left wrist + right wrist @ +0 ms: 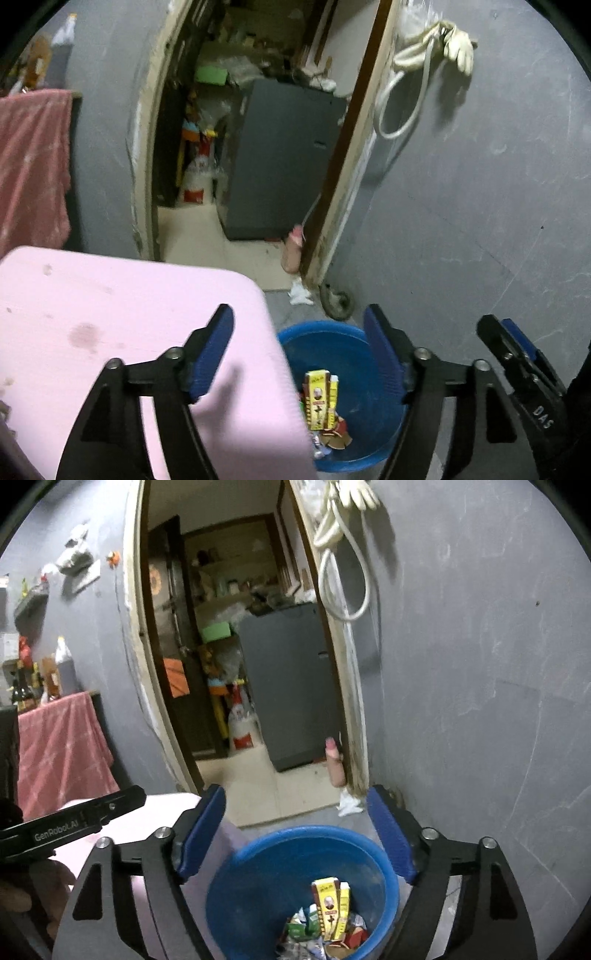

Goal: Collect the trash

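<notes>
A blue bucket [332, 347] stands on the floor beside a pink table [110, 314]; it also shows in the right wrist view [258, 853]. Inside lie a yellow carton [319, 398], also in the right wrist view [328, 904], and several wrappers [303, 926]. My left gripper [299, 350] is open and empty, above the table edge and the bucket. My right gripper [295, 830] is open and empty, right above the bucket. The right gripper's fingers [517, 343] show at the right of the left view. A crumpled white paper [300, 293] lies on the floor by the door frame, and also shows in the right wrist view [349, 803].
An open doorway [240, 664] leads to a room with a grey fridge [291, 683]. Grey walls [480, 701] flank it. A red cloth [59, 749] covers a stand at left. A hose and gloves [443, 44] hang on the right wall. A pink object [334, 762] leans at the door frame.
</notes>
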### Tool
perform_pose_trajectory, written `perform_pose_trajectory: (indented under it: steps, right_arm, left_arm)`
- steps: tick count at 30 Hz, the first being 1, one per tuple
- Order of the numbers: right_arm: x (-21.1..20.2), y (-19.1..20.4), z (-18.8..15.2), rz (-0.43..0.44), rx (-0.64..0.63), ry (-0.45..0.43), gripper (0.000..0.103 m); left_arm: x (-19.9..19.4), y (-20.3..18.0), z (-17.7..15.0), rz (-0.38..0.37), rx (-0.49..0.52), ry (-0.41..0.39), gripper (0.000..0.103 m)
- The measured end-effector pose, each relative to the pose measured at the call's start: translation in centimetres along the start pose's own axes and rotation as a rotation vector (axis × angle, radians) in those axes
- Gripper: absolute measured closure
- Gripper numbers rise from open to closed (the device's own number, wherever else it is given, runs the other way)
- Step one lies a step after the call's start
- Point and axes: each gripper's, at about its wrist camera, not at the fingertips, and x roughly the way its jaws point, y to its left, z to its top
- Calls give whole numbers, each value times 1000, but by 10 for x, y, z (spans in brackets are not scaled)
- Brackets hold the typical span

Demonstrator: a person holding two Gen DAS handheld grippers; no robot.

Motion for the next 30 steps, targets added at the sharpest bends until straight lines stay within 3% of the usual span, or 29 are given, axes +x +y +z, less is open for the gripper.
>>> perform_pose_trajectory:
  steps: [2,6,9,12,20,24,30]
  right_arm:
    - [-13,9,1,0,4,-19,15]
    - [-39,24,-2,5,17,-54,0]
    - [-61,34,-5,7,23,-73,0]
    - [-83,44,-11,6,23,-82,0]
    - [-138,78,-38,-9,13,-107,0]
    - [-161,90,-55,-34,-1,-122,0]
    - [-188,104,-80,-57,-45,-138,0]
  left_arm:
    - [-18,5,1,7,7,-36,18]
    - [-52,16,0,8,24,-79,16]
    - [-80,25,-8,13,33,-113,4]
    - [-113,34,-20,12,43,-167,3]
    - [-178,48,-62,47,81,-189,3]
    - [-200,52,-86,100,111,-191,2]
    - [-224,69,-114,134,79,-206,2]
